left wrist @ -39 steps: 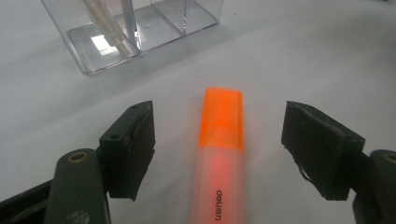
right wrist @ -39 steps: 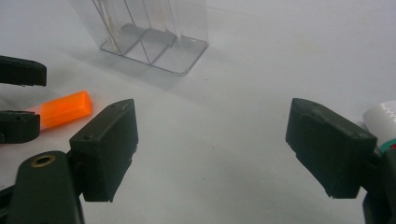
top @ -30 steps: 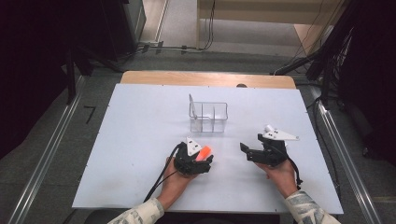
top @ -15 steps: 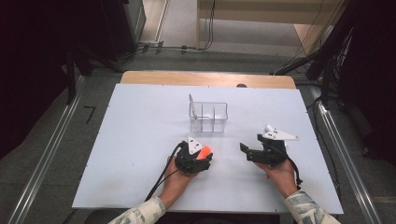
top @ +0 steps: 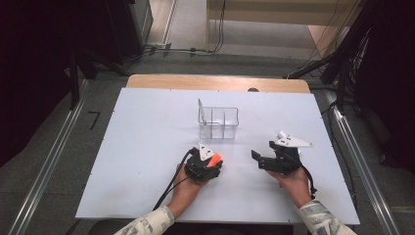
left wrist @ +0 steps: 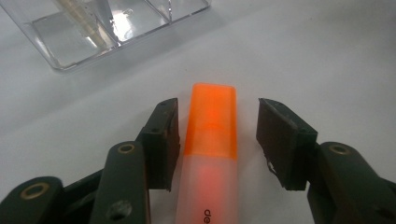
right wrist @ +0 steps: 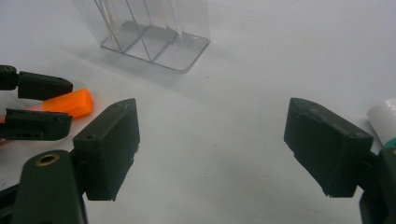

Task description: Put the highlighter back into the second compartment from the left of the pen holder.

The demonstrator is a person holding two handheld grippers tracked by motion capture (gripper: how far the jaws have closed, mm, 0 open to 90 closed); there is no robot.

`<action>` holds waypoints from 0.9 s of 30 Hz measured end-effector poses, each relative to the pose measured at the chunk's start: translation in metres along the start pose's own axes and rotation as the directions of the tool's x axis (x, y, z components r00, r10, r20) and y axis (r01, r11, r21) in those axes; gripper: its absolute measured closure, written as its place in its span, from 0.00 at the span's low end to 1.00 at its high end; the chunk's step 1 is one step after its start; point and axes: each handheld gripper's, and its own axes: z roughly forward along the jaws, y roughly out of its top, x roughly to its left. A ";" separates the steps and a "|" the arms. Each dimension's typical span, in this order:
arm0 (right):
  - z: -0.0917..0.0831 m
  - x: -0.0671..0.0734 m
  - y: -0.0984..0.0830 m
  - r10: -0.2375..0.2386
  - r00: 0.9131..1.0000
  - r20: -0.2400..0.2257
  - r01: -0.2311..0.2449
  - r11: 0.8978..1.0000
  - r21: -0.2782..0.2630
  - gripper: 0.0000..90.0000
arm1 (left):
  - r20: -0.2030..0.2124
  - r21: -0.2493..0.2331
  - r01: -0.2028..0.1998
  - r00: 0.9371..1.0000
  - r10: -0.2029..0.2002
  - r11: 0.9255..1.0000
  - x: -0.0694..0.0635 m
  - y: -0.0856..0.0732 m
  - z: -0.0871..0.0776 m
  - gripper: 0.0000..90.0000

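Observation:
An orange-capped highlighter (left wrist: 211, 126) lies on the white table (top: 142, 147) between the jaws of my left gripper (left wrist: 217, 116). The jaws are open: the left one sits close against the cap, the right one stands off with a gap. In the high view the left gripper (top: 209, 161) is at the table's front centre, with the highlighter's orange cap (top: 214, 159) poking out of it. My right gripper (top: 258, 159) rests to the right, open, with bare table between its jaws (right wrist: 210, 126). It looks toward the orange cap (right wrist: 70, 102) and the left gripper's fingers (right wrist: 42, 86).
A clear plastic organiser (top: 218, 123) with dividers stands just beyond both grippers, mid-table (left wrist: 93, 32) (right wrist: 149, 28). A thin stick-like item leans in one compartment. A white rounded object (right wrist: 384, 119) lies at the right edge of the right gripper view. Cables trail toward the person.

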 end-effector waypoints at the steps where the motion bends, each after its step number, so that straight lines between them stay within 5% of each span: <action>1: 0.000 0.000 0.000 0.000 1.000 0.000 0.000 1.000 0.000 0.19 | -0.003 0.003 0.001 1.000 -0.001 1.000 0.000 0.000 0.000 0.58; 27: 0.001 0.000 0.000 0.000 1.000 -0.001 0.000 1.000 0.003 0.19 | -0.025 0.007 -0.033 0.999 0.033 0.999 -0.003 0.001 0.000 0.75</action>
